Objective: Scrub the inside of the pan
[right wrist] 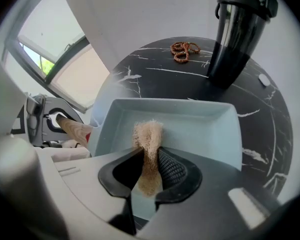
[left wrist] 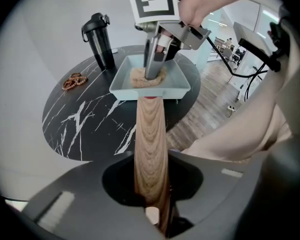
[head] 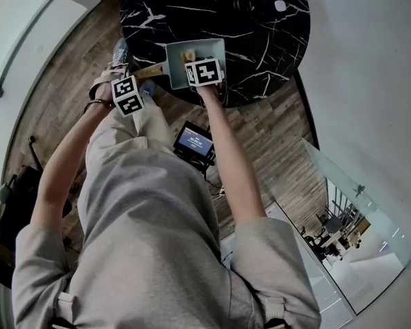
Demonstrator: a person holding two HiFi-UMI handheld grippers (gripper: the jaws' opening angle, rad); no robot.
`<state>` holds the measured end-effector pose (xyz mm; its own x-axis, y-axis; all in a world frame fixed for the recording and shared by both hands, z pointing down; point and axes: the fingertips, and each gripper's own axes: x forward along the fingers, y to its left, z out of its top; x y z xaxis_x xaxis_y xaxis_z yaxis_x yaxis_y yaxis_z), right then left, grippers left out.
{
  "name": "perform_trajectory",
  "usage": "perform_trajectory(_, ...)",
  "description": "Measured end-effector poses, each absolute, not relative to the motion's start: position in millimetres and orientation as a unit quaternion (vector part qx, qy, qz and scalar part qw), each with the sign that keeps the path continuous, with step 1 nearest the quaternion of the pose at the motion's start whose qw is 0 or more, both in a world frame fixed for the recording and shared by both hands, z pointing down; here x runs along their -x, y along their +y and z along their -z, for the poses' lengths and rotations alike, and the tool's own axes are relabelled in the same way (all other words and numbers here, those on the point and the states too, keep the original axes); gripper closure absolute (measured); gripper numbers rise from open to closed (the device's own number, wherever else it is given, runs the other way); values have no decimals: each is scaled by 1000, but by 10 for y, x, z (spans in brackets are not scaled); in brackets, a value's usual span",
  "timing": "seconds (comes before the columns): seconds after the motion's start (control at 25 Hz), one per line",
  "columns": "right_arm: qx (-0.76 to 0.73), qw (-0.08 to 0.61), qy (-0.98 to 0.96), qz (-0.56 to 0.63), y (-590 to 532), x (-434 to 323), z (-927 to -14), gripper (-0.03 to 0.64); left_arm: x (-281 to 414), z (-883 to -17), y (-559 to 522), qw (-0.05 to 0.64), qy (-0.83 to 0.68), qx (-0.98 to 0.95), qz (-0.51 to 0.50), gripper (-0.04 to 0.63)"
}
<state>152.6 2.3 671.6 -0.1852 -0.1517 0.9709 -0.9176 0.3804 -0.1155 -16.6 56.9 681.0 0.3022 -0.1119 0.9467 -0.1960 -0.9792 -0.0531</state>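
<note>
A pale blue square pan (head: 207,49) (left wrist: 177,84) (right wrist: 210,126) sits at the near edge of a round black marble table (head: 260,26). Its wooden handle (left wrist: 150,149) (right wrist: 72,129) (head: 145,71) runs straight back between the jaws of my left gripper (left wrist: 152,204) (head: 127,94), which is shut on it. My right gripper (right wrist: 149,171) (head: 204,72) (left wrist: 154,59) is shut on a tan fibrous scrub pad (right wrist: 148,154) (left wrist: 140,78). The pad's tip presses down on the pan's inner floor near its middle.
A black tumbler (left wrist: 100,39) (right wrist: 237,29) and a brown beaded bracelet (left wrist: 73,81) (right wrist: 184,50) lie further back on the table. Wooden floor (head: 267,142) surrounds the table. A small screen device (head: 194,142) sits on the floor by the person's legs.
</note>
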Motion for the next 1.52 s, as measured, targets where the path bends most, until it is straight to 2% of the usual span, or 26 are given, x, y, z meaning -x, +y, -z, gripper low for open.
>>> perform_trajectory(0.2, -389, 456, -669, -440, 83, -1318, -6747, 522, 155, -6822, 570, 43, -99, -805, -584, 537)
perform_trajectory(0.88, -366, 448, -666, -471, 139, -1064, -6791, 522, 146, -6859, 564, 52, -98, -796, -595, 543)
perform_trajectory(1.32, -343, 361, -683, -534, 217, -1071, -6642, 523, 144, -6871, 576, 59, -93, -790, -603, 543)
perform_trajectory(1.52, -356, 346, -705, -506, 135, -1246, -6337, 522, 145, -6869, 580, 58, -89, -791, -603, 543)
